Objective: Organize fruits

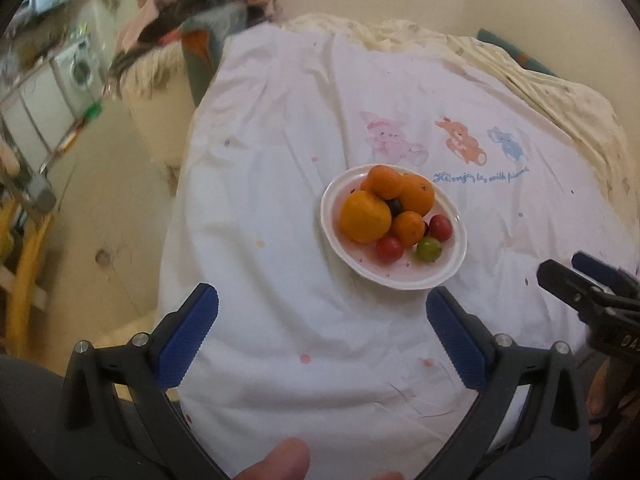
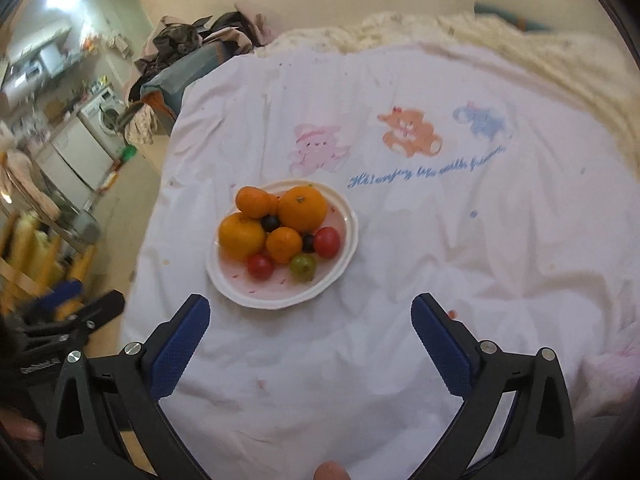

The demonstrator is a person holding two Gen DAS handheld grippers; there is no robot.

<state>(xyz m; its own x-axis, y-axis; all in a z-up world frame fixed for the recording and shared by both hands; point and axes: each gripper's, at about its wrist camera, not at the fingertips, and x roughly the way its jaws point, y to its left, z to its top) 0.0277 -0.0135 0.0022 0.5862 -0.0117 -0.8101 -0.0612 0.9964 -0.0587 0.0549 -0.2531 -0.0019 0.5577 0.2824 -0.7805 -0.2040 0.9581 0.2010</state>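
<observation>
fruit is sitting heaped on the white plate (image 2: 347, 240), ahead of my tongs; i am holding both the left gripper (image 1: 322, 322) and right gripper (image 2: 310, 334) spread wide and empty, the left's right finger nearest the rim.

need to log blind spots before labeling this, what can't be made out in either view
- Dark fruit: wedged between the oranges on the plate; both views show only slivers, so its kind is unclear.
- Cloth lettering: blurred in both views, only partly readable.
- Right gripper: left wrist view, cut off by the frame edge.
- Left gripper: right wrist view, motion-blurred at the edge.
</observation>
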